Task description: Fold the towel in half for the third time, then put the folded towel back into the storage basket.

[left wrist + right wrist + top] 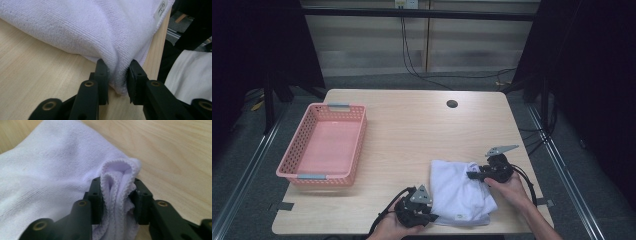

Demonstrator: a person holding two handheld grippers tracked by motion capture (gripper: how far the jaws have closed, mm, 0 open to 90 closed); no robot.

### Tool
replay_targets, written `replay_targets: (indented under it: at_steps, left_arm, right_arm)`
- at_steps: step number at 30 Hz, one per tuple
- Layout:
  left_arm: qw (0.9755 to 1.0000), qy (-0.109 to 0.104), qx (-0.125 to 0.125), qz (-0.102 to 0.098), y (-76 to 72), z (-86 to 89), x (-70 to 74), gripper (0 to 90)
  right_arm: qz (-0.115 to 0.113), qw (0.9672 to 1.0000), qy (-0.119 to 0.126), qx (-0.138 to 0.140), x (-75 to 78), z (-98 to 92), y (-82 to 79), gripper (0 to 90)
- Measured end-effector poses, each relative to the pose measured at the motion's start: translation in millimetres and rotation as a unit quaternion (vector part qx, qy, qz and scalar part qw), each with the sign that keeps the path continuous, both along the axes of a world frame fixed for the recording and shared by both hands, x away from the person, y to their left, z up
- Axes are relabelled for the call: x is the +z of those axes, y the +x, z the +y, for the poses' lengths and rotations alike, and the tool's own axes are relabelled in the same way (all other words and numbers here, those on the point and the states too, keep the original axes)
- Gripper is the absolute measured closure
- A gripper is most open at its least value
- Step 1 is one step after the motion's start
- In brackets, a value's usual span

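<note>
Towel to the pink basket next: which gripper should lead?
Left, probably. The left gripper is pinching the towel at its near corner, on the side facing the basket. The right gripper is pinching the far edge, farther from it.

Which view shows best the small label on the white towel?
The left gripper view: the label on the white towel is large there, its print unreadable. The high view gives a speck; the right gripper view gives bunched edge.
</note>
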State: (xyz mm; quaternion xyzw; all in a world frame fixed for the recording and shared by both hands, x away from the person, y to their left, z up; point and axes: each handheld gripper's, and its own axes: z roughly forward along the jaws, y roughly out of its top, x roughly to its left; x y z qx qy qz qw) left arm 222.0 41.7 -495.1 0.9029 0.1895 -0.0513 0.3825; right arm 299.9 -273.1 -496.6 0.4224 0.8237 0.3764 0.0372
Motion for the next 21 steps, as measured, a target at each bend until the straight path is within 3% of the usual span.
replay_targets:
  at_steps: [2,5,12,21]
  left_arm:
    - [0.9999,-0.005,-0.001,0.012,3.1,1.5,0.3,75.5]
    - [0.9997,-0.019,-0.004,0.013,4.8,2.2,3.5,76.7]
    - [0.9984,-0.048,0.005,0.030,11.4,10.3,13.1,77.1]
    - [0.9967,-0.076,0.016,0.022,23.3,21.3,31.7,77.1]
  right_arm:
    - [0.002,1.0000,-0.002,-0.003,1.3,0.8,-0.7,70.2]
    - [0.014,0.9998,0.013,-0.008,1.9,-1.9,1.8,73.4]
    - [0.015,0.9992,0.032,-0.016,12.4,-1.8,9.9,74.8]
    - [0.001,0.9984,0.055,-0.013,26.7,1.0,23.3,75.1]
